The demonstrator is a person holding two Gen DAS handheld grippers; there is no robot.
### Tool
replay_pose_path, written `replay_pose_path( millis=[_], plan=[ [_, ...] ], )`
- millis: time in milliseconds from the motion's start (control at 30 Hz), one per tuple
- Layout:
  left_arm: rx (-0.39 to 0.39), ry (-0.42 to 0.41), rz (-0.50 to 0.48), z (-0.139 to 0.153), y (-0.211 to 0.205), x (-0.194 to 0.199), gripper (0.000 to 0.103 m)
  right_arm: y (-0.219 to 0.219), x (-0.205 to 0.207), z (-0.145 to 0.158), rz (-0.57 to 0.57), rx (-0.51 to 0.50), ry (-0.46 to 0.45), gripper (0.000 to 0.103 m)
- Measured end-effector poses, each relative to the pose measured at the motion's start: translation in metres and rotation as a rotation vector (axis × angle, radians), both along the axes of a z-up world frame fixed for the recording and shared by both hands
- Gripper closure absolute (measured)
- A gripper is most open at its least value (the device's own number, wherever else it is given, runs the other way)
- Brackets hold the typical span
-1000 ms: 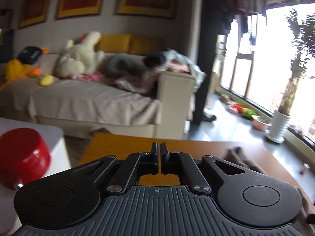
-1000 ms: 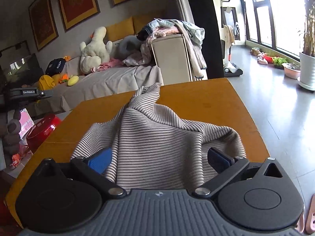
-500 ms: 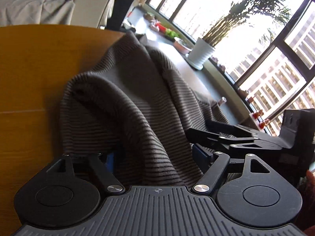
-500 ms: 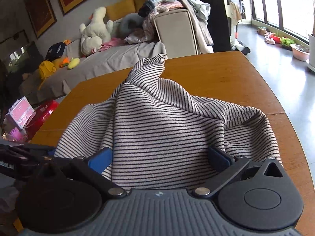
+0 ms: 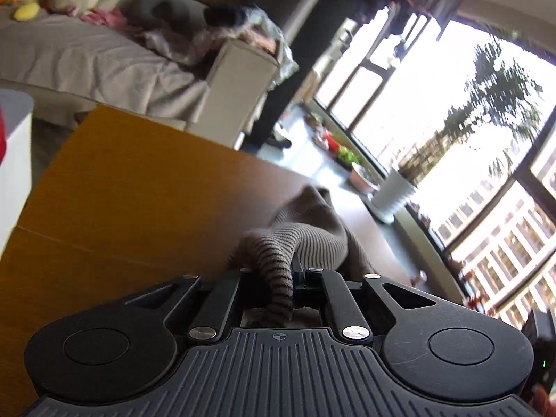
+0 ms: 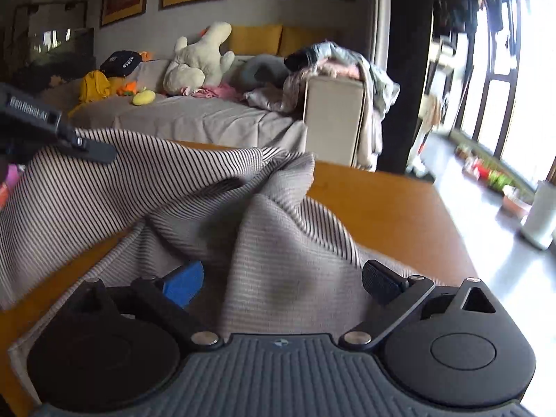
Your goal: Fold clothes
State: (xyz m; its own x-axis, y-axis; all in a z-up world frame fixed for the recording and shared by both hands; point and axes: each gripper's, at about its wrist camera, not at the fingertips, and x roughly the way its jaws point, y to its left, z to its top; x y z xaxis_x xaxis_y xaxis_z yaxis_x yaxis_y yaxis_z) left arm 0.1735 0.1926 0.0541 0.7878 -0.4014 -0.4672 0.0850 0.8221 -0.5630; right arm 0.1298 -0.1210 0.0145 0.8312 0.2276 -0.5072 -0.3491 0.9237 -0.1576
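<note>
barely begun, by the look of it: the striped garment [image 6: 215, 215] lies rumpled and unfolded on the wooden table [image 6: 382, 208]. the left gripper [image 5: 293, 276] has its fingers pressed together, pinching a bunched edge and lifting it, while the right gripper [image 6: 281, 278] sits with fingers spread wide around a ridge of cloth, gripping nothing. spreading flat and every fold appear to remain.

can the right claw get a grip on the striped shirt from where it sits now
Probably yes. The right claw is open, with the striped shirt bunched between its fingers on the wooden table. Nothing blocks it; the left claw already pinches another part.
</note>
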Motion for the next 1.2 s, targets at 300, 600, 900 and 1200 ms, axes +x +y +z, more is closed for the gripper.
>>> replay_pose_path(
  millis=[300, 600, 900, 1200],
  plan=[
    [-0.051, 0.095, 0.145, -0.012, 0.064, 0.053, 0.095, -0.008, 0.066, 0.03, -0.042, -0.095, -0.058, 0.094],
    [-0.018, 0.194, 0.142, -0.044, 0.072, 0.088, 0.09, -0.095, 0.184, 0.003, -0.297, -0.082, 0.074, 0.093],
    [-0.006, 0.132, 0.096, -0.02, 0.063, 0.059, 0.035, -0.113, 0.104, 0.04, -0.197, 0.077, -0.041, 0.051],
    [0.085, 0.162, -0.119, -0.007, 0.047, 0.046, 0.006, -0.067, 0.023, 0.025, 0.037, -0.031, -0.011, 0.04]
  ],
)
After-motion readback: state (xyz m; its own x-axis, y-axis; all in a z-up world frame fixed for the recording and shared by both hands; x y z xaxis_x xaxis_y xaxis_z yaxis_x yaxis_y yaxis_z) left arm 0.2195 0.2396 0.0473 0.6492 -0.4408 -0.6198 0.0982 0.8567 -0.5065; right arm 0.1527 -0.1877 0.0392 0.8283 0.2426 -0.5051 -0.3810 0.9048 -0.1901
